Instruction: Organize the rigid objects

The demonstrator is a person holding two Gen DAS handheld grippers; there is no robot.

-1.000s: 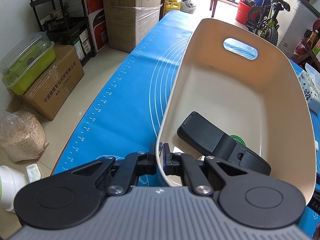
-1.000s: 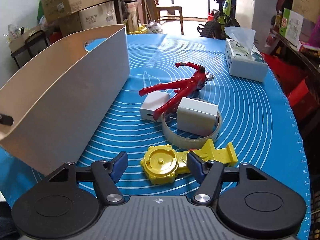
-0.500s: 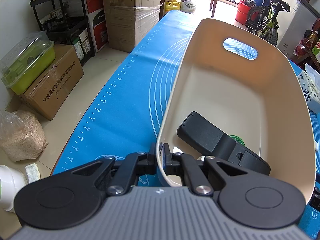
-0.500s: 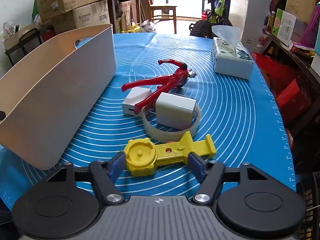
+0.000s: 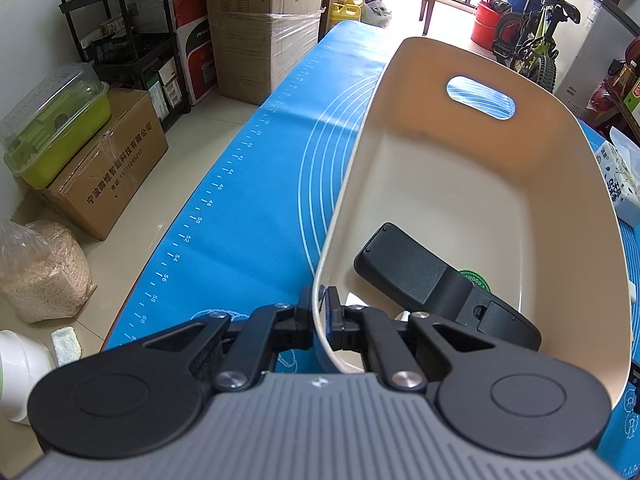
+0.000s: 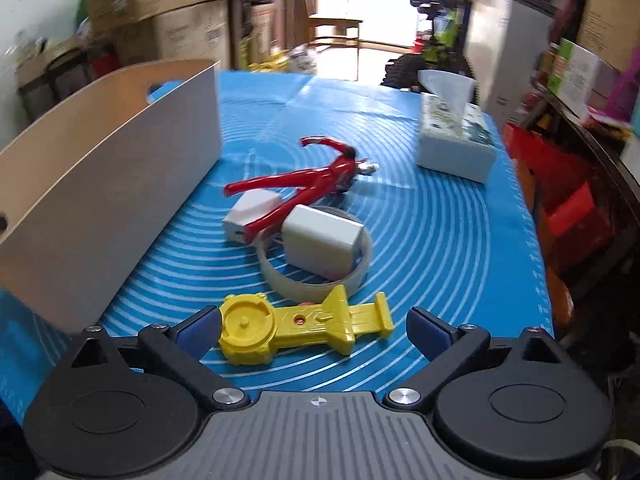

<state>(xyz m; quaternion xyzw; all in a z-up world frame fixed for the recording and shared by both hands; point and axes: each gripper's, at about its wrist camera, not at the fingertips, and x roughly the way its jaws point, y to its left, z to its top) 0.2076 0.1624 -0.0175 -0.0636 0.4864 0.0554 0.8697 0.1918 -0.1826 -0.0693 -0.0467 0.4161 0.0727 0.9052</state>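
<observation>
Left tool (image 5: 320,304) clamped on the near rim of the beige bin (image 5: 592,208). One black remote (image 5: 436,284) is in the bin, something with a green label under it. Right tool (image 6: 312,330) has just been opening, now wide, straddling the yellow launcher toy (image 6: 296,328) — not gripping it. Still loose on the desk (image 6: 460,248): launcher, tape ring (image 6: 316,286), two white adapters (image 6: 324,242), red figure (image 6: 304,184). Judgement: early, most items left.

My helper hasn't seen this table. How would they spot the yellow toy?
On the blue mat, right of the beige bin, find the tape ring. Just nearer the camera lies the yellow toy, the only yellow piece, with a round disc end.
</observation>
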